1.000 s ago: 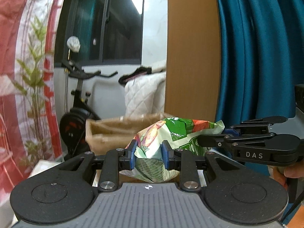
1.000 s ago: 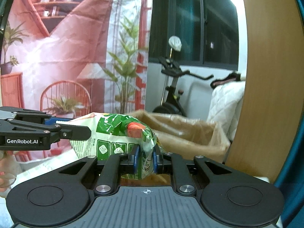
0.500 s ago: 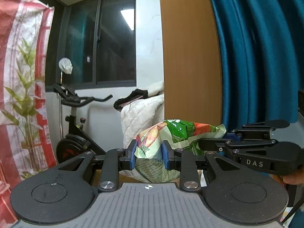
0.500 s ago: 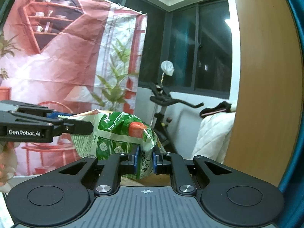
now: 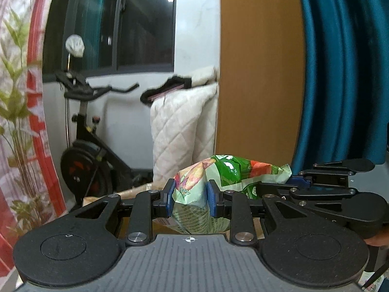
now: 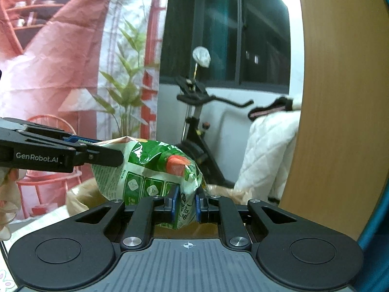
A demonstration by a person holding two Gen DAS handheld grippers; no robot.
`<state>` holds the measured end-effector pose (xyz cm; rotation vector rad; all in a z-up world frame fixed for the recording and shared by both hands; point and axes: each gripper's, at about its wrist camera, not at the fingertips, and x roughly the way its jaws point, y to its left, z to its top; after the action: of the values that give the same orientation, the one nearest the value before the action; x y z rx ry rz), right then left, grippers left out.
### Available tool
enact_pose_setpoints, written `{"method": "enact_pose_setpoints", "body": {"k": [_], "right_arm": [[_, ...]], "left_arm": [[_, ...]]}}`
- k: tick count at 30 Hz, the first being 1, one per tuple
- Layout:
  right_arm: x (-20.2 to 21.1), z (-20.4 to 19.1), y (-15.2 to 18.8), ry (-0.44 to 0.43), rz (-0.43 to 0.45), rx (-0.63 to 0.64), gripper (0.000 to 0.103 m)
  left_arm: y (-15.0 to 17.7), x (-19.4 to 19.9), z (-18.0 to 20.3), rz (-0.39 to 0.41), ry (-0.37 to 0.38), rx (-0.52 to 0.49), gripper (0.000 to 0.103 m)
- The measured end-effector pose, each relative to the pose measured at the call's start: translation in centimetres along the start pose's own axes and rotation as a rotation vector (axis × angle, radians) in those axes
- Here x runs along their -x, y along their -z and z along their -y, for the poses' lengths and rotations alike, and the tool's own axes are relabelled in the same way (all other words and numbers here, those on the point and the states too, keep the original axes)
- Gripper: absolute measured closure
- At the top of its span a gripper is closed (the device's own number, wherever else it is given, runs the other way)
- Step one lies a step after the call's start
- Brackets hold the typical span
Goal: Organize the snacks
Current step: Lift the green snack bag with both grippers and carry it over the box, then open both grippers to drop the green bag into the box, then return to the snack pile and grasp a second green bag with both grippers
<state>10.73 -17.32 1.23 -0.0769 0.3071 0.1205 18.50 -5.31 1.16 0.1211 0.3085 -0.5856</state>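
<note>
Holding one green snack bag [image 5: 226, 172] w/ both grippers, bag up in the air btwn them. Left gripper [image 5: 190, 198]: blue pads clamped on bag's left end, film bulging btwn pads. Right gripper [image 6: 186, 204]: pads pinched nearly together on the crimped right edge of same bag [image 6: 150, 170]. In left wrist view the right gripper comes in from the right side, tips on the bag's far end; in right wrist view the left gripper [image 6: 107, 157] comes in from the left, "GenRobot.AI" on its side, gloved hand [image 6: 7, 194] behind it.

Below/behind bag: brown cardboard box [image 6: 80, 194], open top, only partly visible. Can't tell if bag is directly over it.

Bkgd: exercise bike [image 5: 82, 143], white quilted blanket [image 5: 180, 126], wooden panel [image 5: 260, 73], teal curtain [image 5: 340, 73], red/white printed backdrop [image 6: 60, 60]. Bkgd slightly blurred.
</note>
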Motion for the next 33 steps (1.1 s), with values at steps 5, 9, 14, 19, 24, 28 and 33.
{"method": "enact_pose_setpoints", "body": {"k": [5, 9, 14, 19, 24, 28, 33], "right_arm": [[-2.6, 1.0, 1.5, -0.003, -0.064, -0.047, 0.088], [-3.4, 1.5, 2.8, 0.0, -0.096, -0.092, 0.074], [-2.4, 2.0, 4.0, 0.007, -0.088, -0.158, 0.069], [-0.5, 2.3, 4.9, 0.009, -0.067, -0.216, 0.063], [1.9, 1.3, 6.3, -0.009, -0.055, -0.226, 0.061], [3.1, 0.1, 7.5, -0.035, -0.073, -0.231, 0.061], [3.9, -1.6, 9.5, -0.062, -0.127, -0.229, 0.061]], "left_arm": [[1.1, -2.6, -1.2, -0.081, 0.022, 0.056, 0.073], [2.2, -3.7, -2.0, -0.144, 0.019, 0.11, 0.063], [3.0, -2.2, -2.6, -0.142, -0.029, 0.153, 0.039], [3.3, 1.3, -2.6, -0.102, -0.106, 0.15, 0.031], [4.1, 4.6, -2.8, -0.095, -0.135, 0.136, 0.031], [6.0, 6.9, -2.8, -0.12, -0.14, 0.134, 0.031], [8.9, 8.5, -2.9, -0.172, -0.165, 0.163, 0.031]]}}
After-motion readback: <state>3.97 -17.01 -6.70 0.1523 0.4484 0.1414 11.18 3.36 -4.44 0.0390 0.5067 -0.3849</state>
